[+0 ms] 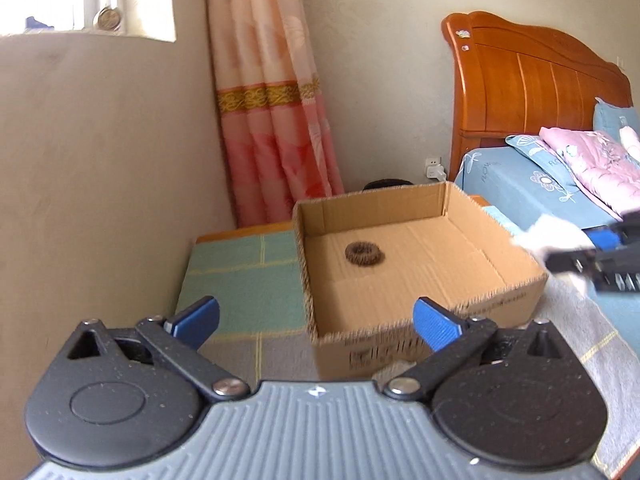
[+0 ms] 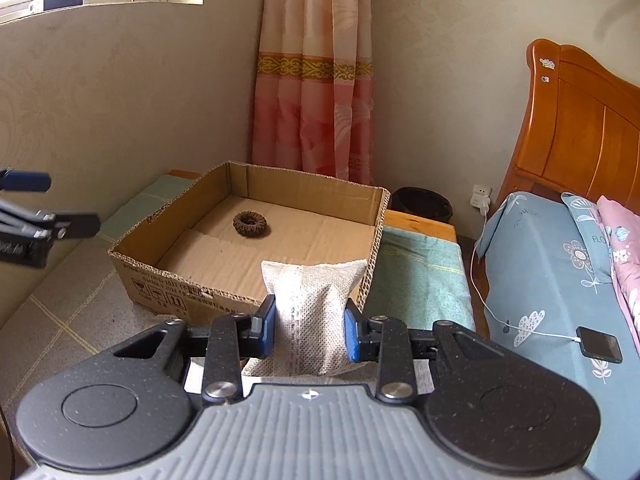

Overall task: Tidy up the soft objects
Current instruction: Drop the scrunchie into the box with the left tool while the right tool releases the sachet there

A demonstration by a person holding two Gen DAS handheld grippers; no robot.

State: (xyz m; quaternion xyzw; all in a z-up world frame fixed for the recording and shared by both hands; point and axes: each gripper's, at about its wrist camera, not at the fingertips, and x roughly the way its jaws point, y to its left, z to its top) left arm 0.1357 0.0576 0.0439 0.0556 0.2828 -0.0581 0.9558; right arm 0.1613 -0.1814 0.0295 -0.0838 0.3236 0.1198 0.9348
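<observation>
Holding the bag [image 2: 310,312] tight, the right tongs [image 2: 310,326] must carry it ahead over the box [image 2: 256,184] wall and drop it beside the ring [image 2: 250,223], while the left tongs [image 1: 316,320] gape wide, empty.

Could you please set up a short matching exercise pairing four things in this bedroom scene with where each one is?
1. brown scrunchie
2. white woven pouch
3. phone
4. cardboard box

a. lying on the blue bedsheet, cable plugged in
b. on the checked cloth
c. clamped in the right gripper
d. on the box floor

Pairs: 1-d, 2-c, 3-a, 4-b
</observation>
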